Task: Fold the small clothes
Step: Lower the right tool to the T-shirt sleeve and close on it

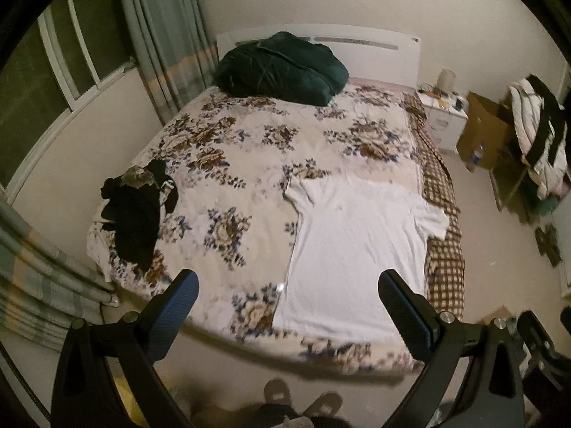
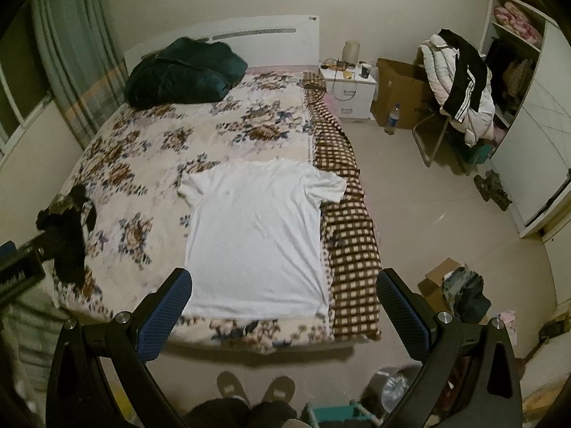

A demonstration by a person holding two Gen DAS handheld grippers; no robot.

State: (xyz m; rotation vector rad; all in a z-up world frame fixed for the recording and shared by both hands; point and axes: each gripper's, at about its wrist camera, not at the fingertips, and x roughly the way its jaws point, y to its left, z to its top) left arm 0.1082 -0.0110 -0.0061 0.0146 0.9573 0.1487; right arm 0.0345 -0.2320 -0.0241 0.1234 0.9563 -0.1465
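**White shirt laid flat, no fold made yet**

In the left wrist view, your left gripper (image 1: 287, 292) sits at the bottom of the frame with its jaws spread wide and nothing between them; it hangs above the near edge of the bed (image 1: 221, 149), clear of the fabric; the white T-shirt (image 1: 357, 246) lies flat in the lower right centre, collar toward the top of the frame, hem toward you, both sleeves out; a dark heap of clothes (image 1: 137, 214) sits at the left edge of the bed, well apart from the shirt; a dark green bundle (image 1: 282, 67) rests at the top centre by the headboard

In the right wrist view, your right gripper (image 2: 283, 290) is likewise spread and empty at the bottom of the frame, above the shirt's hem; the T-shirt fills the centre, its right sleeve lying over the checked blanket (image 2: 351, 246); the dark heap shows at the left edge

By my reading you are at the very start; the shirt is spread but unfolded, and the dark heap looks untouched; all the folding is left
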